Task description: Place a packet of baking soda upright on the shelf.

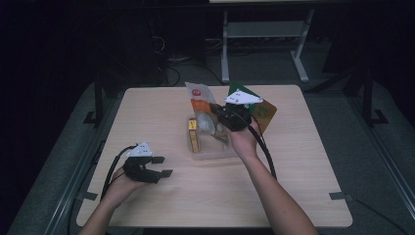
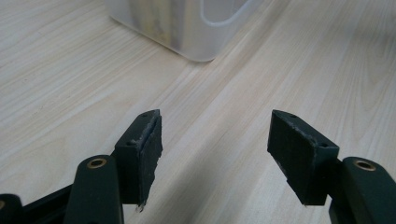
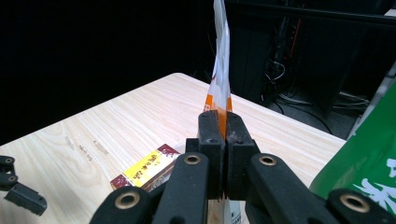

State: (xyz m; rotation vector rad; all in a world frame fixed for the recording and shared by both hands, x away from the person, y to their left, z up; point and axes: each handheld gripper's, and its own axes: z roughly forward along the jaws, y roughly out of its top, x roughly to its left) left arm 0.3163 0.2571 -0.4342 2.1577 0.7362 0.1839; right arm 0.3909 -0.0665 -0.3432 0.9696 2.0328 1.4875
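The right tongs (image 3: 219,128) are pressed together on the edge of an orange-and-white pouch (image 3: 221,60), which stands thin and upright out of the jaws. In the high view those tongs (image 1: 215,111) hold the pouch (image 1: 198,98) above a clear plastic tub (image 1: 208,151) that lies just below them. Beside the pinch, a yellow box (image 3: 148,169) rests in the tub, and a green bag (image 3: 369,163) leans close on the tongs' other side.

The grip looks narrow to me, only a sliver of film between the pads. If the hand swings fast or the pouch catches on the tub's rim, I would expect the film to slide out and the pouch to drop outside the tub. It might also nudge the green bag (image 1: 244,93) over, since that sits so near.

The left tongs (image 1: 157,166) are spread with nothing between them, resting low on the surface (image 1: 293,171), well apart from the tub toward the person. A corner of the tub (image 2: 187,32) shows ahead of them. Since they do not steady it, a snag could drag or tip the light tub.
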